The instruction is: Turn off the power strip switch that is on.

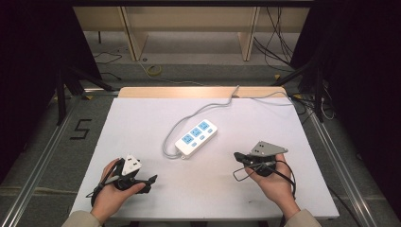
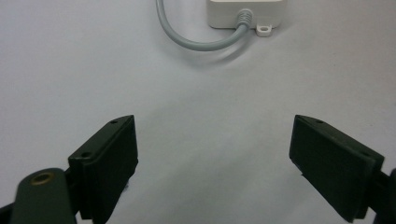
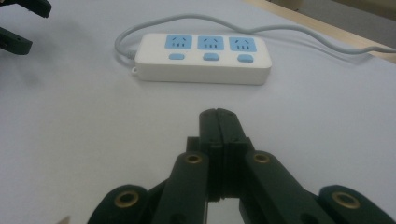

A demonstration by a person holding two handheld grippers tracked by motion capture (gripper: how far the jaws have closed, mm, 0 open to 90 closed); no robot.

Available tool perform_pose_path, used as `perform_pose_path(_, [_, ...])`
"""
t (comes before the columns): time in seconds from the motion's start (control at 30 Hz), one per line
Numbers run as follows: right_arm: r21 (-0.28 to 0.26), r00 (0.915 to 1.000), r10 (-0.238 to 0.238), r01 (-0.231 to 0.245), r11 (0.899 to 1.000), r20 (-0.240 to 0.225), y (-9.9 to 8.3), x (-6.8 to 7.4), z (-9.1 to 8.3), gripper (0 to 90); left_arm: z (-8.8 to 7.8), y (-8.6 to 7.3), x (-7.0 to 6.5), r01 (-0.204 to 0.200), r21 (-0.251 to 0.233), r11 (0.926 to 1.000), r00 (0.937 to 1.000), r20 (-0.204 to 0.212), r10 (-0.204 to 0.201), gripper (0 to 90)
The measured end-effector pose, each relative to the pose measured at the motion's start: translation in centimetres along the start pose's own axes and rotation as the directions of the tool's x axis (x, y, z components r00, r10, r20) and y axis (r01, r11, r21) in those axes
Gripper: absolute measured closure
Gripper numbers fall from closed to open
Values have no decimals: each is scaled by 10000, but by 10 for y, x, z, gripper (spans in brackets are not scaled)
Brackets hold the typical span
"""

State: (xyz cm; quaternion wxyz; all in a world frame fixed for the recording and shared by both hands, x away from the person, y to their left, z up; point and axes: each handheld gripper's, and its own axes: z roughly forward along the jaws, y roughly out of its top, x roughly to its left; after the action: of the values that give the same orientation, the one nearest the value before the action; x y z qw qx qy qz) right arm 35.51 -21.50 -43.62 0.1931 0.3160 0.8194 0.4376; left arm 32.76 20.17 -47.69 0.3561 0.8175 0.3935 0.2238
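A white power strip (image 1: pixel 196 137) lies mid-frame in the high view, its grey cord (image 1: pixel 198 113) looping off to the upper right. Nothing is touched yet; this looks like the approach. The left gripper (image 2: pixel 215 154), lower left, has its jaws wide apart and empty; the right gripper (image 3: pixel 218 122), lower right, has its jaws pressed together. Next, one gripper probably must close in on the strip.

My worktop (image 1: pixel 142 123) has a white top with a wooden far edge. Beyond it stands a pale wooden shelf (image 1: pixel 189 23) on grey floor (image 1: pixel 198 71) strewn with cables (image 1: pixel 274 42). Dark curtains (image 1: pixel 28 71) flank both sides.
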Motion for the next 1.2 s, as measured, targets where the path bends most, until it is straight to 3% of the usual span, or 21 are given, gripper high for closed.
perform_pose_path(1.2, [145,9996,-200,203,9997,-198,19,2,16,900,0,0,0,-116,39,9999,9999,-36,116,150])
